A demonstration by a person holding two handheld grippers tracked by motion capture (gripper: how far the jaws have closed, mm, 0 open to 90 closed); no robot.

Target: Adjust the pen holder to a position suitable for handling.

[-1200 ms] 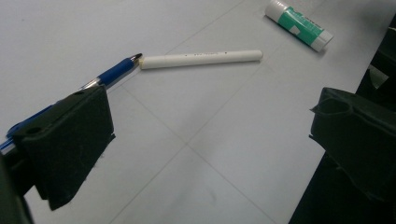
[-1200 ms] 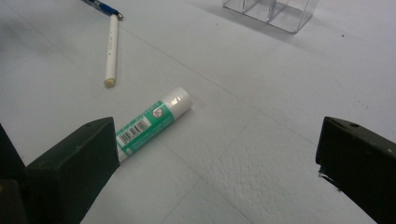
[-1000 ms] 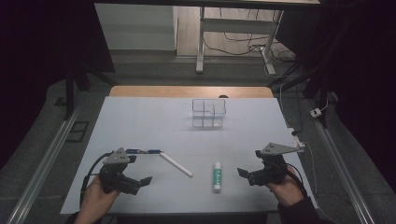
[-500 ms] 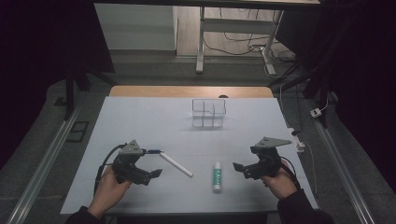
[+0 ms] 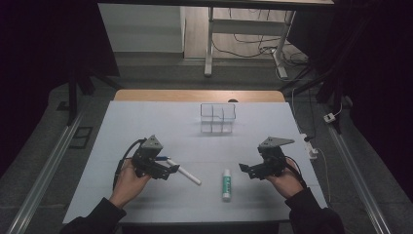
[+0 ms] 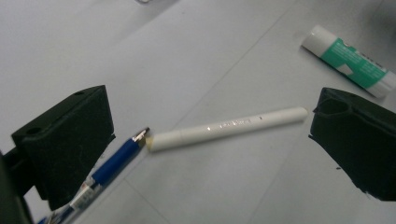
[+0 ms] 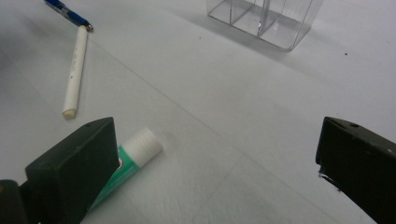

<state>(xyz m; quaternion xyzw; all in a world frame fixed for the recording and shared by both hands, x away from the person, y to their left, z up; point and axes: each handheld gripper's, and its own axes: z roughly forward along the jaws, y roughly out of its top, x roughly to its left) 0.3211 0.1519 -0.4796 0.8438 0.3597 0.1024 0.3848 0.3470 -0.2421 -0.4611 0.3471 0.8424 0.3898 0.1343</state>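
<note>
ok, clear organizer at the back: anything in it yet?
Empty. The clear organizer shows bare compartments in the high view and the right gripper view; the white pen, blue pen and glue stick lie on the table.

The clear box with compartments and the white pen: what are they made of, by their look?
The clear box with compartments looks like hard transparent plastic, perhaps acrylic: the table shows through its walls and the edges glint. The white pen seems smooth plastic with a slightly glossy finish, since a thin highlight runs along it.

blue pen [image 6: 109, 163] cut off, glue stick [image 7: 126, 161] part-hidden
</note>
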